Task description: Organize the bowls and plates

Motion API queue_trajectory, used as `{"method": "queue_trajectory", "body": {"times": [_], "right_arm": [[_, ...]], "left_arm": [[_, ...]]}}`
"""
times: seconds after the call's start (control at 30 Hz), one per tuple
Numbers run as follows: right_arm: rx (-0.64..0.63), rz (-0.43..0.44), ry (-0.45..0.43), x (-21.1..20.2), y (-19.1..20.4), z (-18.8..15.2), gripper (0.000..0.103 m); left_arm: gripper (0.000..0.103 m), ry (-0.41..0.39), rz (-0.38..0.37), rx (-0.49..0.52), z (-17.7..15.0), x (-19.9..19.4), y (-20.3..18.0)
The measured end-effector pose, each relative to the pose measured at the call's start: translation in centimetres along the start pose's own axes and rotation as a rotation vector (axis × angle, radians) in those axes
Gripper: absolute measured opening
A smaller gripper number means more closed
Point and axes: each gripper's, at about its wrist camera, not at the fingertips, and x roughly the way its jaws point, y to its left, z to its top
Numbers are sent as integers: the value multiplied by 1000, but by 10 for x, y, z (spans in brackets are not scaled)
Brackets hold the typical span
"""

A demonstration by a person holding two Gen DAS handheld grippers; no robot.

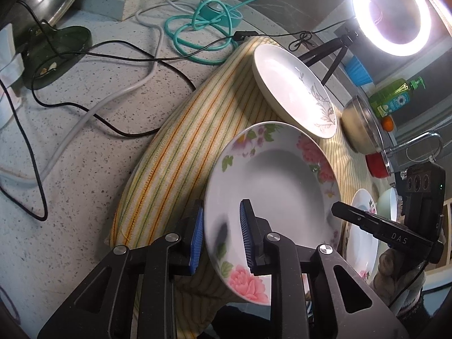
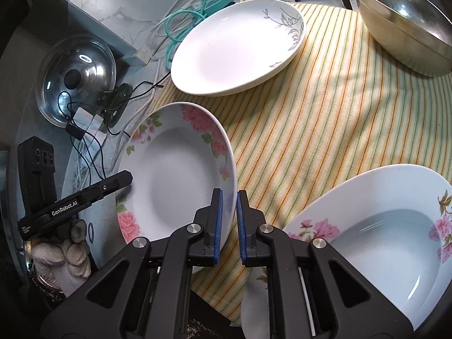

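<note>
Pink-flower plate [image 1: 271, 186] tilted off the striped cloth [image 1: 180, 152], gripped at two rim spots. Left gripper [image 1: 221, 238] pinches its rim at 7 o'clock, pads either side. Right gripper [image 2: 229, 220] clamped narrow on the opposite rim, at 4 o'clock in its own view. Grey-leaf plate [image 2: 234, 53] just beyond at 12, edges near. Steel bowl [image 2: 406, 22] at 2, bare cloth between. Second floral plate [image 2: 375, 240] at 4.

"DAS" on right gripper [image 1: 353, 217] — "GenRobot.AI" on left gripper [image 2: 121, 179]
</note>
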Motion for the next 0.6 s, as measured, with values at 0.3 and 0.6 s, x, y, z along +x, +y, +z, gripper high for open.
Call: {"method": "queue_trajectory", "body": {"times": [0.3, 0.6], "right_arm": [[21, -10, -8, -5, -3, -4, 10], [51, -1, -49, -29, -9, -7, 10]], "left_arm": [[23, -6, -4, 6, 1, -5, -7], [23, -38, -33, 46, 7, -18, -29]]}}
